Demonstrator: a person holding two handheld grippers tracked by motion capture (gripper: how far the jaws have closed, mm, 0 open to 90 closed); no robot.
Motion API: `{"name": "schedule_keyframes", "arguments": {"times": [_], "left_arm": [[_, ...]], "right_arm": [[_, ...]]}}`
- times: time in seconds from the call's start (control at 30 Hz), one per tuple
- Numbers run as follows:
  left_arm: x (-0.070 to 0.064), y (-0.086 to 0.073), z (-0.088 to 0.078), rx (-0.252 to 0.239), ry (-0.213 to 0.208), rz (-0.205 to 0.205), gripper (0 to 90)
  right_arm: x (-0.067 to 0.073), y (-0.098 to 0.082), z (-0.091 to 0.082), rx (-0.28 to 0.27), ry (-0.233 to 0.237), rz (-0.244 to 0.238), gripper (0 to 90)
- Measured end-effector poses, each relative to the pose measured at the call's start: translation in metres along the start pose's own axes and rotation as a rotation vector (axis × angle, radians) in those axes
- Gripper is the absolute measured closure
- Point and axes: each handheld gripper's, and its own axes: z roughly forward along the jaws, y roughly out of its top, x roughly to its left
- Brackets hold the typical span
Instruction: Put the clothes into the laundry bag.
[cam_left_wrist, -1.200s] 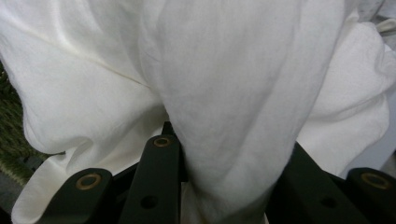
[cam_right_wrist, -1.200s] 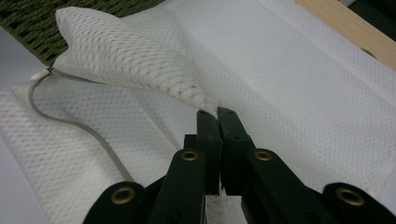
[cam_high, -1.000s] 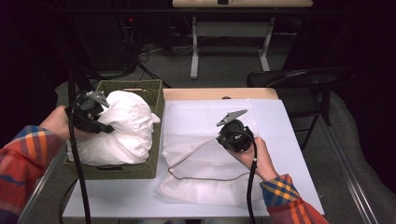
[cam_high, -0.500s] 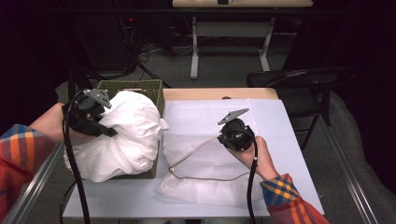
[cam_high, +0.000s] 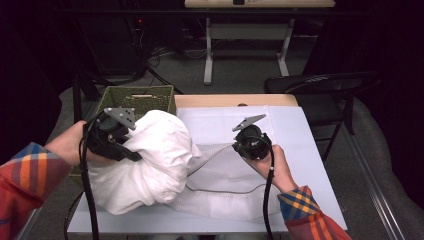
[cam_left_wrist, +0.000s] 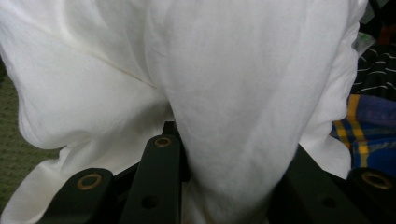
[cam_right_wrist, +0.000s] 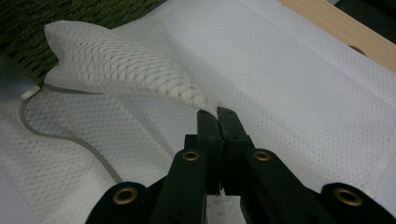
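Observation:
My left gripper (cam_high: 131, 152) is shut on a big white cloth bundle (cam_high: 155, 165), held up at the table's left, partly over the basket's near corner. In the left gripper view the white cloth (cam_left_wrist: 243, 93) is pinched between the black jaws of the left gripper (cam_left_wrist: 229, 158). A white mesh bag (cam_high: 225, 185) with a grey drawstring (cam_high: 220, 190) lies flat mid-table. My right gripper (cam_high: 235, 145) is shut on the bag's upper edge and lifts it a little. In the right gripper view the right gripper (cam_right_wrist: 217, 114) nips the raised mesh edge (cam_right_wrist: 126, 70); the cord (cam_right_wrist: 60, 137) curls left.
A green woven basket (cam_high: 137, 97) stands at the far left of the table. A white cover (cam_high: 300, 150) spreads over the wooden table (cam_high: 225, 100). A dark chair (cam_high: 325, 85) sits off the far right corner. A plaid sleeve (cam_left_wrist: 369, 126) shows beyond the cloth.
My left gripper has lifted the white bundle out of the basket and carried it right, toward the mesh bag. The right gripper has kept still on the bag's edge.

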Motion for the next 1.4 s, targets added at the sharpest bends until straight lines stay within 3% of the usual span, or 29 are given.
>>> {"name": "schedule_keyframes", "arguments": {"times": [0.13,0.3,0.5,0.77,0.83,0.93,1.03,1.07,1.1,1.2,1.27,1.3,1.33,1.37,1.4], "left_arm": [[-0.009,0.005,0.009,-0.006,-0.038,0.018,74.7],[-0.020,0.010,0.029,0.002,-0.102,0.007,75.1],[-0.030,0.023,0.055,0.022,-0.154,0.032,75.9],[-0.042,0.036,0.114,0.034,-0.208,0.023,76.8],[-0.044,0.038,0.123,0.024,-0.196,0.018,76.9],[-0.041,0.038,0.134,-0.021,-0.193,-0.033,76.9],[-0.039,0.036,0.150,-0.085,-0.188,-0.123,76.8],[-0.038,0.033,0.160,-0.108,-0.192,-0.182,76.6],[-0.037,0.033,0.169,-0.102,-0.197,-0.195,76.5],[-0.037,0.036,0.187,-0.110,-0.146,-0.216,76.3],[-0.029,0.038,0.195,-0.154,-0.132,-0.277,76.3],[-0.025,0.039,0.195,-0.169,-0.118,-0.286,76.2],[-0.021,0.039,0.195,-0.208,-0.094,-0.326,76.3],[-0.018,0.040,0.195,-0.213,-0.091,-0.329,76.3],[-0.014,0.041,0.194,-0.237,-0.071,-0.360,76.2]], "right_arm": [[0.000,0.001,-0.001,-0.004,-0.005,0.003,89.5],[0.001,0.003,-0.003,-0.013,-0.011,0.019,89.5],[0.004,0.005,-0.001,-0.013,-0.031,0.026,89.6],[0.003,0.004,0.001,-0.008,-0.029,0.033,89.6],[0.004,0.004,0.001,-0.007,-0.028,0.039,89.6],[0.005,0.004,0.000,-0.009,-0.026,0.037,89.6],[0.007,0.005,-0.002,-0.011,-0.020,0.025,89.6],[0.008,0.005,-0.002,-0.008,-0.017,0.019,89.6],[0.009,0.006,-0.003,-0.008,-0.015,0.019,89.6],[0.010,0.006,-0.002,-0.002,-0.011,0.015,89.7],[0.012,0.006,-0.002,0.006,-0.007,0.021,89.7],[0.012,0.006,-0.002,0.007,-0.003,0.018,89.7],[0.012,0.006,-0.002,0.002,0.001,0.016,89.7],[0.013,0.006,-0.003,0.000,0.000,0.017,89.7],[0.013,0.006,-0.003,-0.003,0.000,0.013,89.7]]}}
